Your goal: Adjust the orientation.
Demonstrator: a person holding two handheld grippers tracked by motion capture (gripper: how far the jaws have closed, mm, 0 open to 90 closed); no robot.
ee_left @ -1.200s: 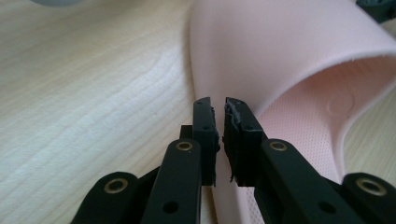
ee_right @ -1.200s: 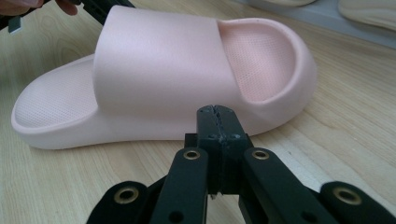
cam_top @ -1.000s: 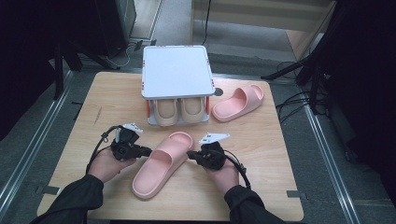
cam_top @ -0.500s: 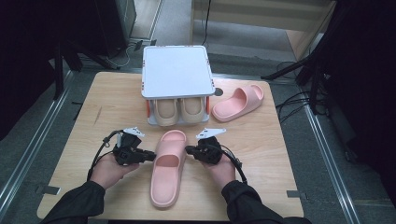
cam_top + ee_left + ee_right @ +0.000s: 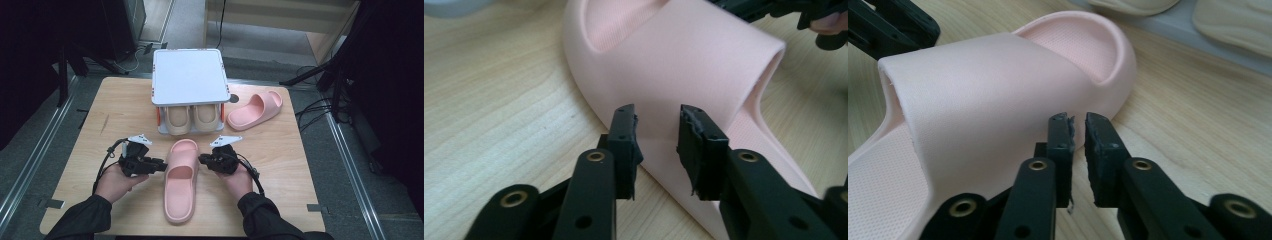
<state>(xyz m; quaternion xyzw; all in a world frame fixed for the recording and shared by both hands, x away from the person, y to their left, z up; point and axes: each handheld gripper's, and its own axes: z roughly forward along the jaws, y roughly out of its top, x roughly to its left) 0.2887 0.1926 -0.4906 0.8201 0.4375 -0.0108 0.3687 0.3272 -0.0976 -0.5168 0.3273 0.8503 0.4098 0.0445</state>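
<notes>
A pink slipper (image 5: pixel 180 180) lies in the middle of the table, its toe toward the rack. My left gripper (image 5: pixel 162 165) is at the slipper's left side by the strap, and my right gripper (image 5: pixel 201 160) is at its right side. In the left gripper view the jaws (image 5: pixel 656 112) stand a little apart with nothing between them, right in front of the slipper's strap (image 5: pixel 704 60). The right gripper's jaws (image 5: pixel 1077 120) are nearly closed and empty, close against the slipper's side (image 5: pixel 973 95).
A second pink slipper (image 5: pixel 255 110) lies at the back right of the wooden table (image 5: pixel 115 110). A white-topped rack (image 5: pixel 188 75) stands at the back centre with a beige pair (image 5: pixel 192 117) on its lower shelf. Black cables trail from both grippers.
The slipper has turned from a diagonal lie to straight, toe toward the rack, and has shifted nearer the person. Both grippers moved in to flank it.
</notes>
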